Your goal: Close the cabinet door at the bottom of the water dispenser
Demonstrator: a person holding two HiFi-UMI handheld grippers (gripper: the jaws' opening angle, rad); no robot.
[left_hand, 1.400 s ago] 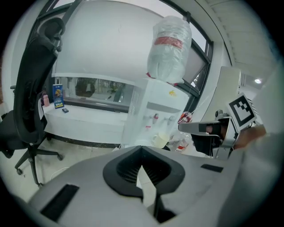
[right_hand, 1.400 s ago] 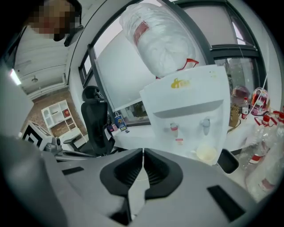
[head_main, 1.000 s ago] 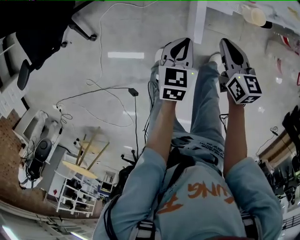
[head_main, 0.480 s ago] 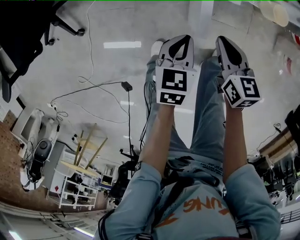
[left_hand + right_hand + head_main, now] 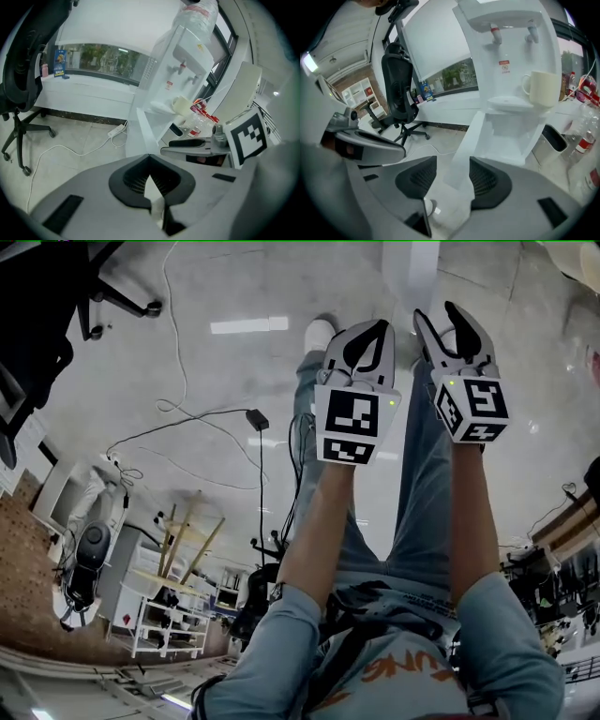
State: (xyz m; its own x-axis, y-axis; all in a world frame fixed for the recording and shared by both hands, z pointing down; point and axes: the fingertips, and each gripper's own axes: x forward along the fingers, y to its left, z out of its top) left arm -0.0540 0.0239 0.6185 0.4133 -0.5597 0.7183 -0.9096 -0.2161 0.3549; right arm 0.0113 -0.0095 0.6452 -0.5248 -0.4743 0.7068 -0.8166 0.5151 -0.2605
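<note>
- Nearest, in the head view: the person's forearms reach out over the legs, a tool in each hand, both aimed down toward the floor [image 5: 187,352].
- Left tool [image 5: 149,159]: jaws pressed together, nothing in them.
- Right tool [image 5: 452,161]: jaws have just been opening and now stand wide. Nothing lies between the pads; the door only shows through the gap, beyond the tips.
- Cabinet door [image 5: 464,145]: white panel at the foot of the water dispenser [image 5: 511,42], swung out toward the right tool, with the open compartment [image 5: 513,136] showing behind it. Neither tool touches it; both look short of it.
- Above the door: a cream mug [image 5: 543,89] sits on the drip tray under the two taps, and a large bottle [image 5: 197,14] stands on top of the dispenser.
- Right of the dispenser: a small dark bin [image 5: 553,138] and plastic bottles [image 5: 583,136] low down.
- Farther left: a black office chair [image 5: 398,93], plus a power strip [image 5: 117,132] with white cable on the floor by the wall.
- Progress, as judged: approach only, closing not begun. Left to do: bring a tool against the door's outer face near its free edge, then push it round until it sits flush with the dispenser front.
</note>
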